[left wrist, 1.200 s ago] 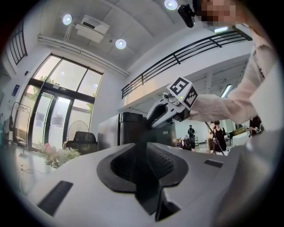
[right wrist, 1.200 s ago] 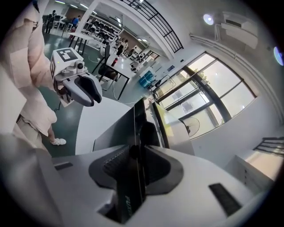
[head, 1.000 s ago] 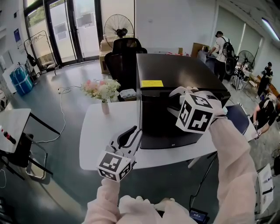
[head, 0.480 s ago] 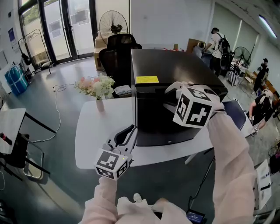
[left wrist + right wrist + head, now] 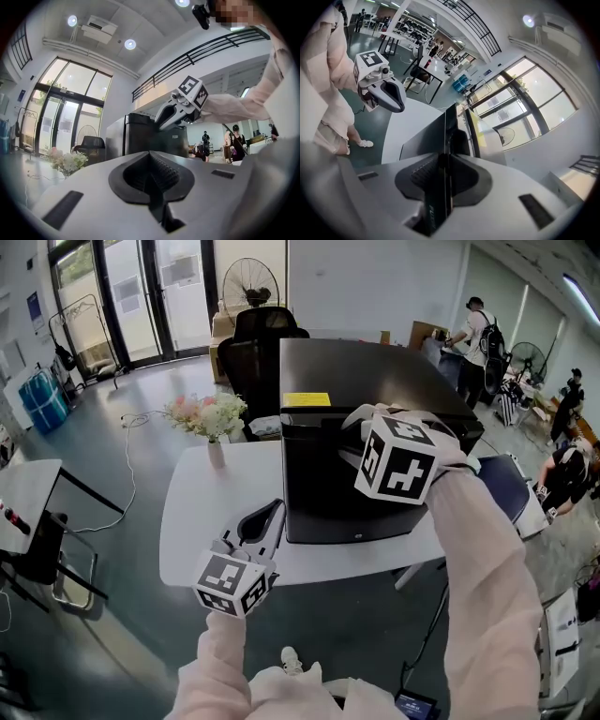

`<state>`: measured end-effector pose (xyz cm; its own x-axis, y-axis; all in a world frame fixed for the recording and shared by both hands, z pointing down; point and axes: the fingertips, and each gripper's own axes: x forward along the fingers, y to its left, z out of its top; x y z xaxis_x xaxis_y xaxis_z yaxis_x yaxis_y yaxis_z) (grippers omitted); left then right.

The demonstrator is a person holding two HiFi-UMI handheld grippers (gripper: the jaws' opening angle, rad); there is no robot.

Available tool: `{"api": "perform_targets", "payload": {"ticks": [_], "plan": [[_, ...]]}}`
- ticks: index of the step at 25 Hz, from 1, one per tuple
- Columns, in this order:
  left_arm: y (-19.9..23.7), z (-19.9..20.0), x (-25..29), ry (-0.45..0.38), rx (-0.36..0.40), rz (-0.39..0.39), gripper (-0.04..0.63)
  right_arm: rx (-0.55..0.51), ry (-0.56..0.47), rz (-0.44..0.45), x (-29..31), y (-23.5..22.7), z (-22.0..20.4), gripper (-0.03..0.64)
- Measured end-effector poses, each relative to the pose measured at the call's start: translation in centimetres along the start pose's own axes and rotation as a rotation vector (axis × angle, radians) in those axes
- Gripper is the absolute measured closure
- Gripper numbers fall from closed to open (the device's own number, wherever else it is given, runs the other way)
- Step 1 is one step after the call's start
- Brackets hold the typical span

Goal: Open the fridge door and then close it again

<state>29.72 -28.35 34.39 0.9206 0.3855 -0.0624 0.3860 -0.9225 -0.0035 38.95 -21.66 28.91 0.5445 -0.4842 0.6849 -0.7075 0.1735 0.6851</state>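
Observation:
A black mini fridge (image 5: 361,381) stands on the white table (image 5: 202,521), its door (image 5: 328,493) facing me and flush with the body. My right gripper (image 5: 352,441) sits at the door's top edge. In the right gripper view the door's edge (image 5: 426,140) runs between the jaws of the right gripper (image 5: 443,176), which are closing on it with the pads against it. My left gripper (image 5: 267,519) hangs shut and empty in front of the table, left of the fridge. The left gripper (image 5: 151,171) points level towards the fridge (image 5: 140,138).
A vase of flowers (image 5: 208,418) stands on the table's far left corner. A black office chair (image 5: 248,352) and a fan (image 5: 248,282) are behind the table. Another table (image 5: 23,493) is at the left. People (image 5: 478,334) stand at the back right.
The view has shifted a little. Both grippers keep their places by the fridge, and the door looks the same.

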Motion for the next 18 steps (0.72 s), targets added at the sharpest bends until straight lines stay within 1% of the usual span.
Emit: {"api": "perform_targets", "payload": {"ticks": [5, 10, 18], "plan": [[-0.9, 0.5, -1.6, 0.002, -0.004, 0.033, 0.583, -0.002, 0.008, -0.020, -0.6, 0.2, 0.1, 0.532], [-1.9, 0.2, -2.4, 0.017, -0.003, 0.038, 0.583, 0.000, 0.002, -0.055, -0.9, 0.4, 0.2, 0.532], [-3.2, -0.9, -4.4, 0.044, 0.012, 0.073, 0.583, -0.023, 0.012, -0.110, -1.1, 0.5, 0.1, 0.531]]}}
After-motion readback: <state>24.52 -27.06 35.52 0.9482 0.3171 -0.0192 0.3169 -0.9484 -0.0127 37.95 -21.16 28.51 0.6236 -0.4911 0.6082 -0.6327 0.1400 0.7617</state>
